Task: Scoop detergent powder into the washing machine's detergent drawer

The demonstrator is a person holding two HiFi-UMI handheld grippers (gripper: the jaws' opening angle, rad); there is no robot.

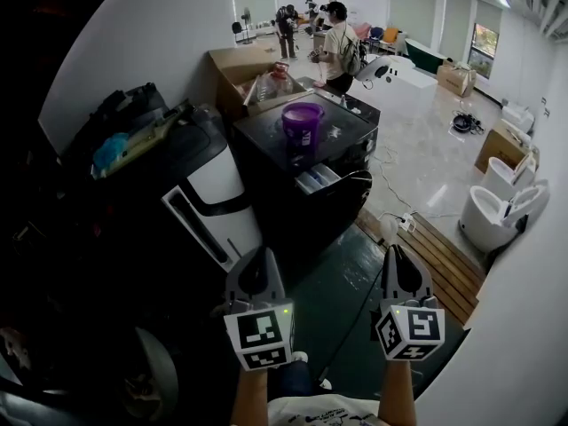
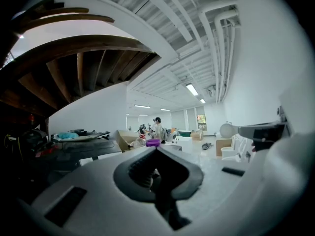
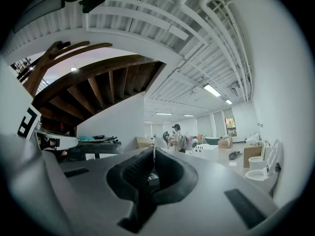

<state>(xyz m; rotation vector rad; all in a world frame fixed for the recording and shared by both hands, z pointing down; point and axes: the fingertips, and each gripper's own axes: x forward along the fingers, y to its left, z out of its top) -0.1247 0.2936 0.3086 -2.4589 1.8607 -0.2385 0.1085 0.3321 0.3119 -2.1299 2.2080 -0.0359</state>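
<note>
- Hanging low at the bottom edge of the head view: the left gripper [image 1: 256, 254]. Its jaws are pressed together with nothing between them, and its marker cube faces the camera. Its own view shows the tips [image 2: 156, 149] meeting in a closed line.
- Right gripper [image 1: 396, 250]: level with the left one and apart from it. Its jaws are likewise closed on nothing, and in its own view the tips [image 3: 153, 154] join at the centre.
- Washing machine [image 1: 344, 137]: a black cabinet in the middle of the head view, well apart from both grippers, which touch nothing.
- Purple container [image 1: 303, 123]: stands upright on the machine's top, near the front edge. It also shows small and distant just above the left jaws [image 2: 153, 142].
- Detergent drawer [image 1: 318, 179]: a pale tray pulled out at the machine's upper front, just below the purple container. Its contents are too small to tell.
- White-and-black appliance [image 1: 213, 193]: stands just beside the machine on its left, with dark and teal items piled on top.
- Cardboard box [image 1: 235, 65]: open, behind the machine against the curved white wall.
- Person with a backpack [image 1: 338, 47]: stands beyond the machine, with other figures farther back.
- Wooden slatted platform [image 1: 448, 269]: lies on the floor to the right of the machine.
- White toilet [image 1: 497, 216]: stands beside the right wall, near the platform.
</note>
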